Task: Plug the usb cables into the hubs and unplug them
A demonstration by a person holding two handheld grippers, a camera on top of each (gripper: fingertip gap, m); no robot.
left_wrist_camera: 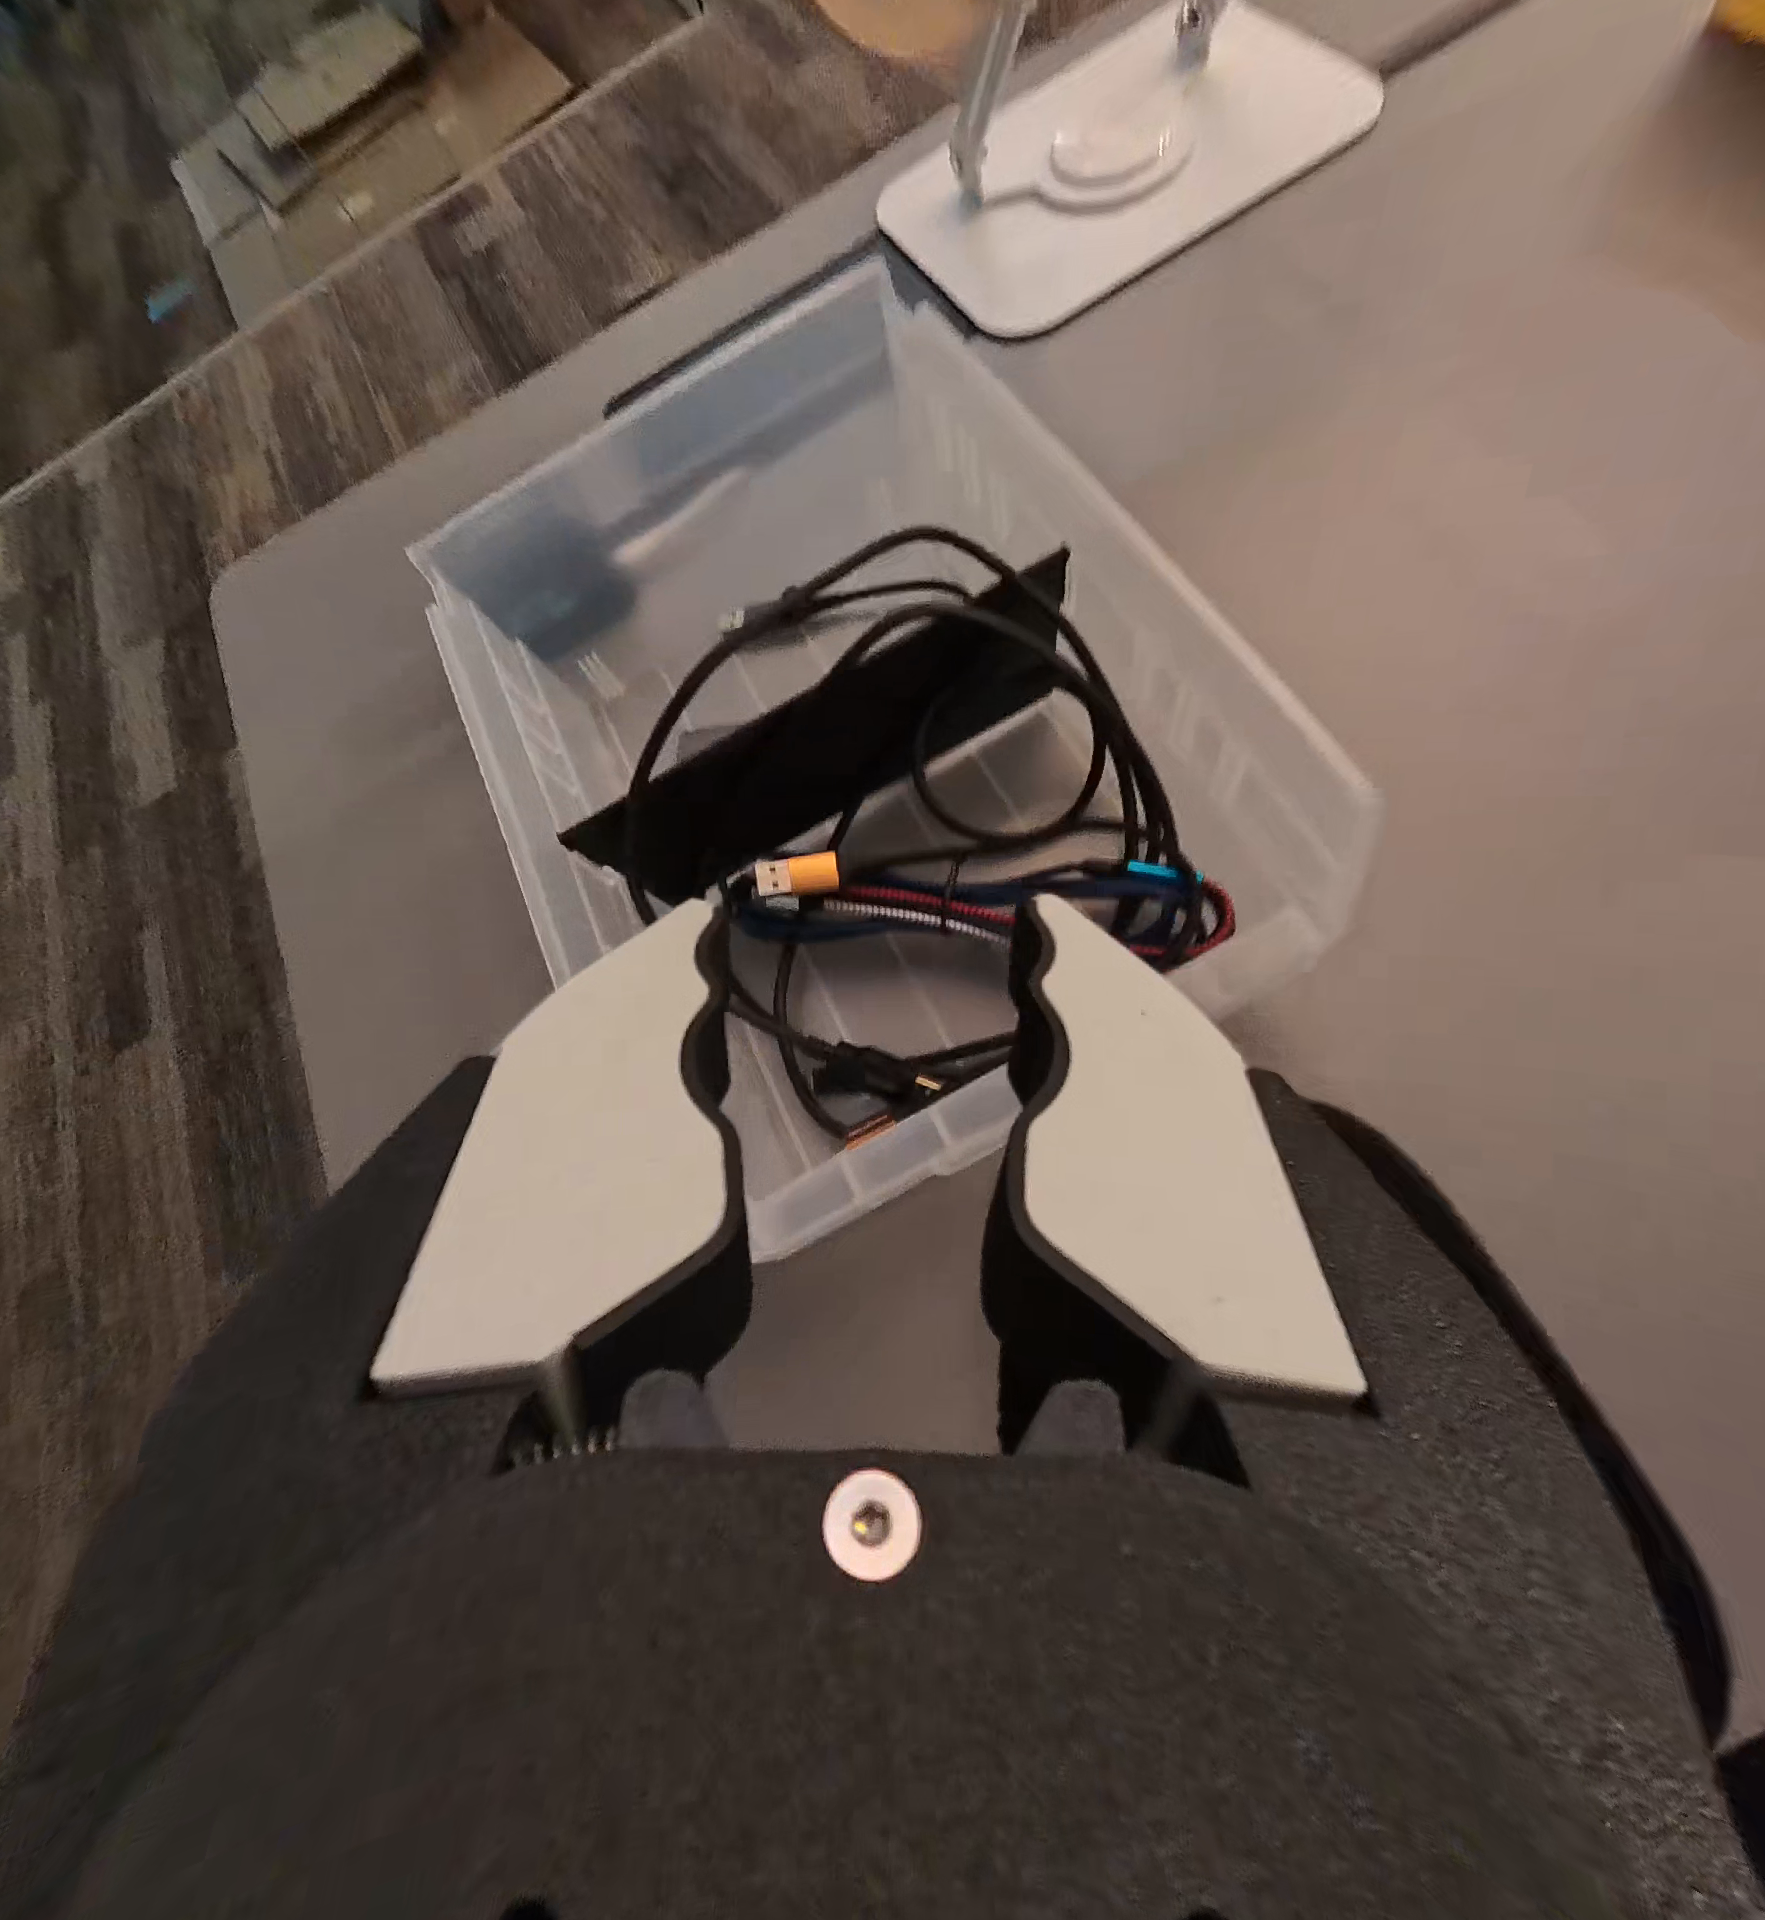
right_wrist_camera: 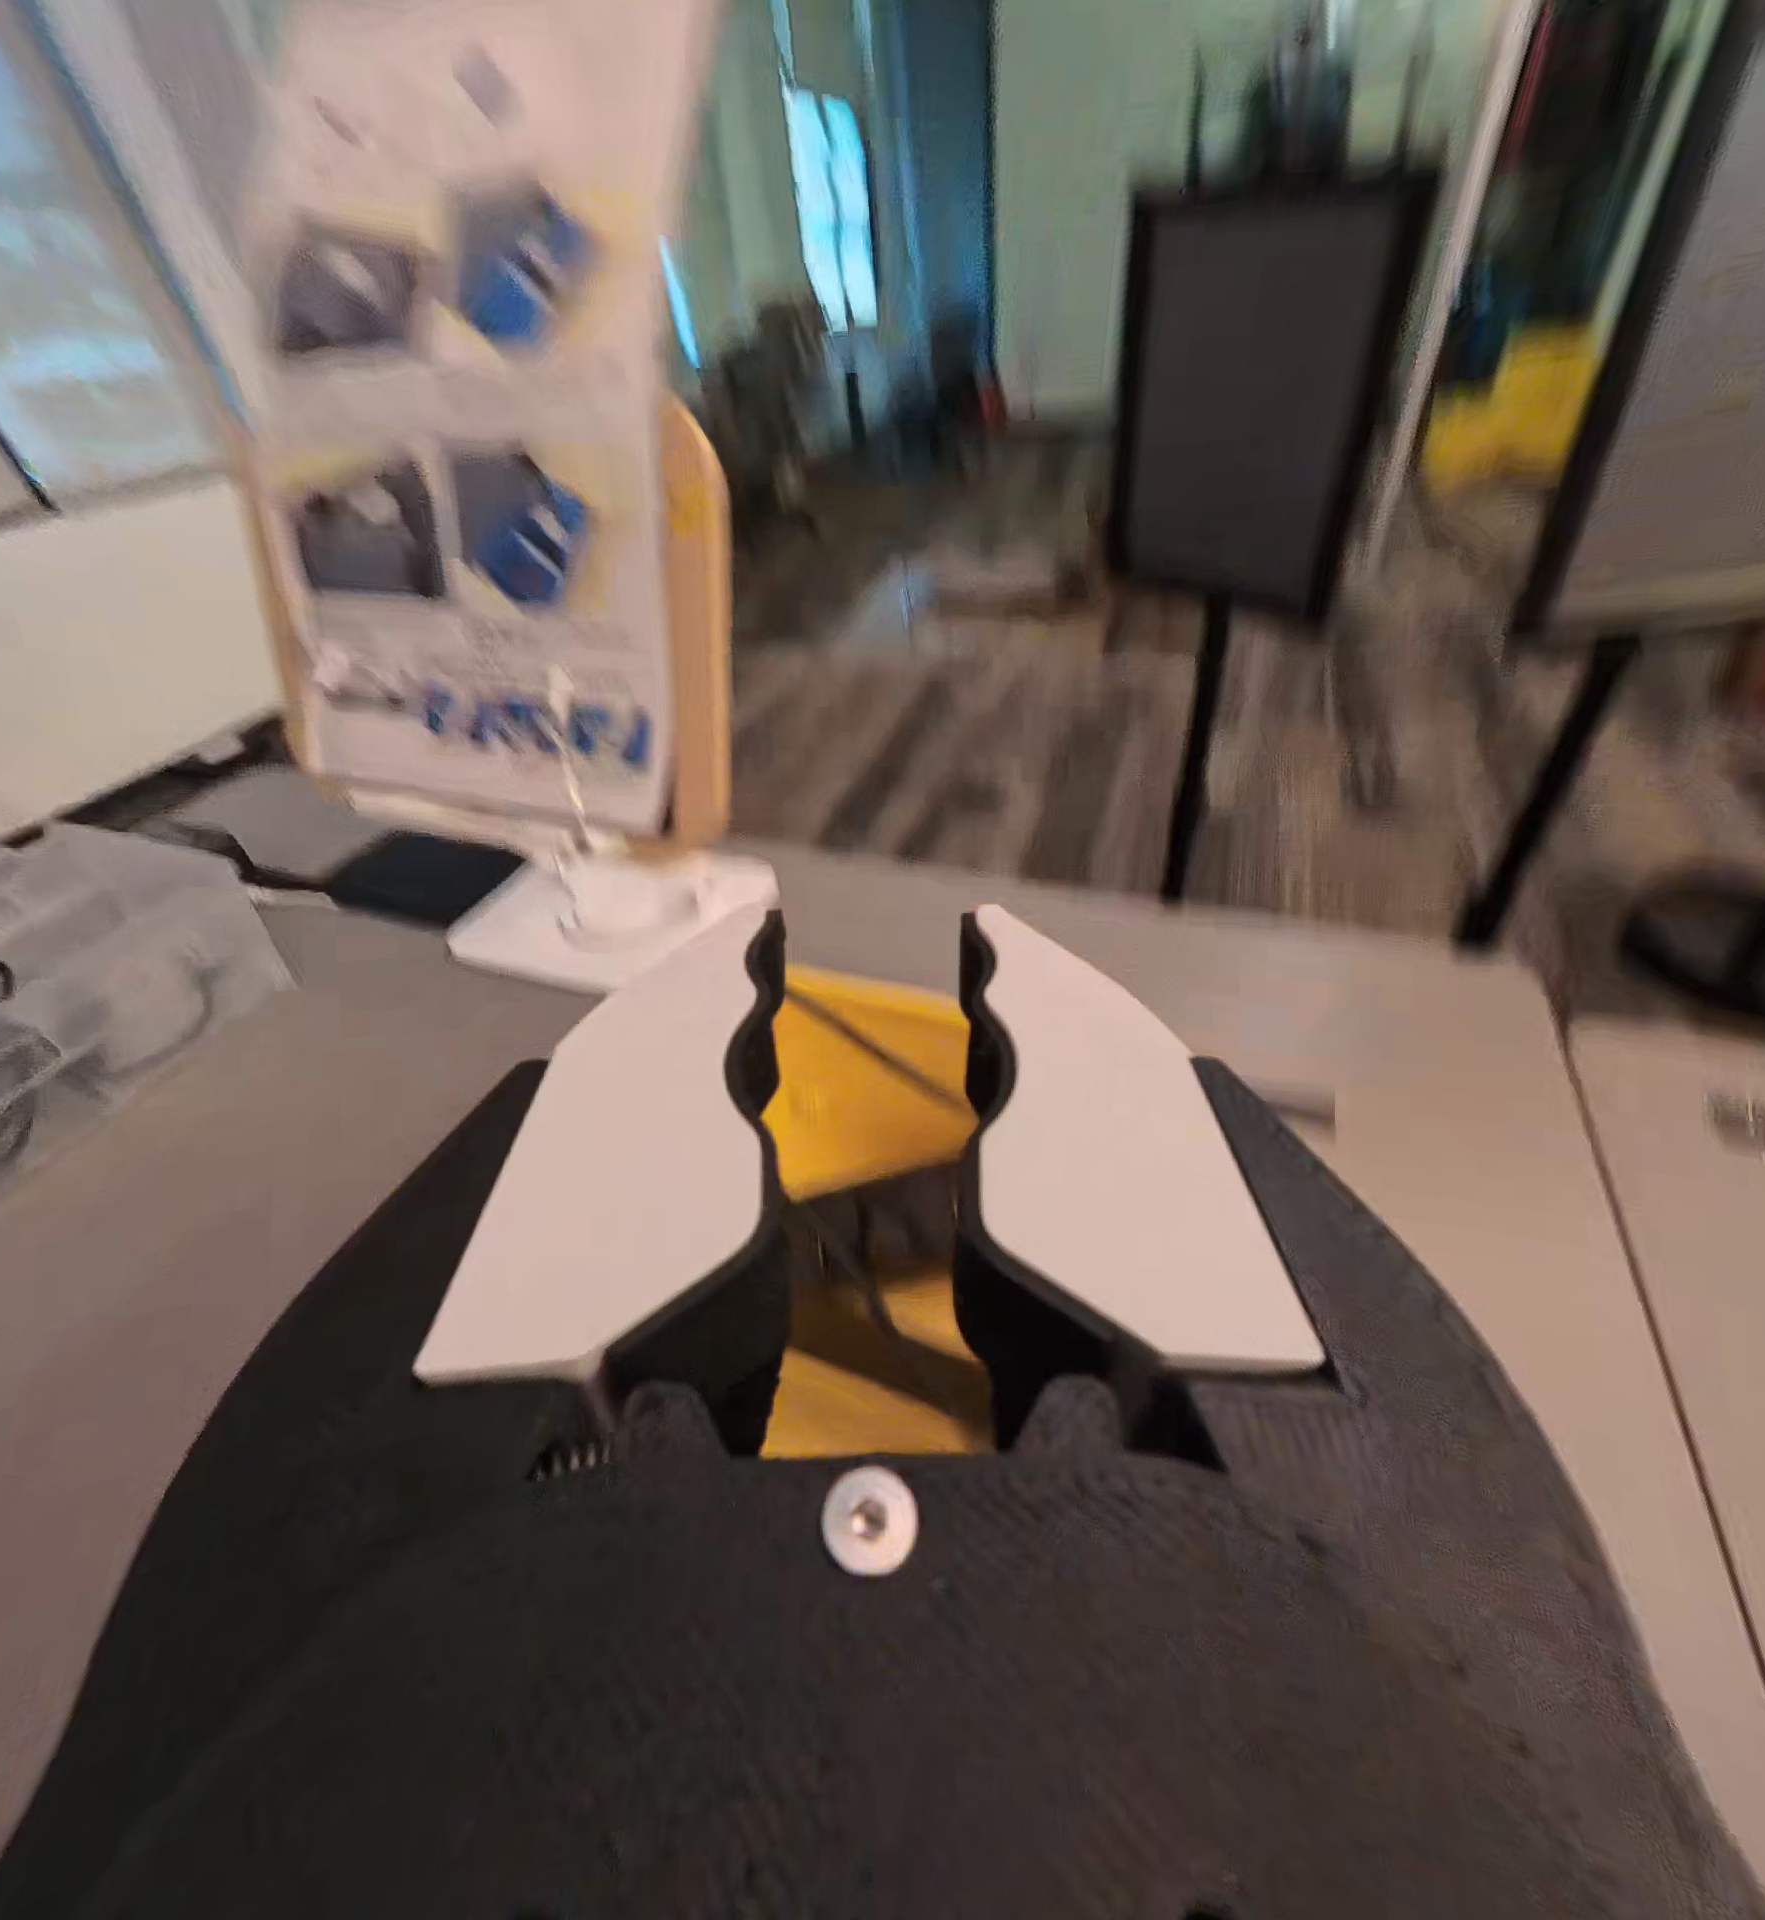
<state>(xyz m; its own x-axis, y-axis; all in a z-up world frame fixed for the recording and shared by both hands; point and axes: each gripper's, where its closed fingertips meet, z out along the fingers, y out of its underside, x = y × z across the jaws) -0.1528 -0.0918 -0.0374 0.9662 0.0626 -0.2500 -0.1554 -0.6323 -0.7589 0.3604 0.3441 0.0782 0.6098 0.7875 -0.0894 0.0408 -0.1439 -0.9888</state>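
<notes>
In the left wrist view a clear plastic bin (left_wrist_camera: 1262, 717) sits on the grey table. It holds a tangle of black and braided USB cables (left_wrist_camera: 961, 904), one with an orange-sleeved USB plug (left_wrist_camera: 800, 875), and a black divider (left_wrist_camera: 836, 717). My left gripper (left_wrist_camera: 873, 920) is open and empty, held above the bin's near end. In the right wrist view my right gripper (right_wrist_camera: 870, 925) is open and empty above a yellow object (right_wrist_camera: 862, 1081) with a dark cable across it. That view is blurred. No hub is clearly visible.
A white stand base (left_wrist_camera: 1138, 177) sits beyond the bin; it also shows in the right wrist view (right_wrist_camera: 618, 914) below a printed sign (right_wrist_camera: 483, 436). The clear bin (right_wrist_camera: 36, 987) shows at the far left there. The table's left edge drops to carpet (left_wrist_camera: 78, 831). There is about 70 centimeters between the tips of the two grippers.
</notes>
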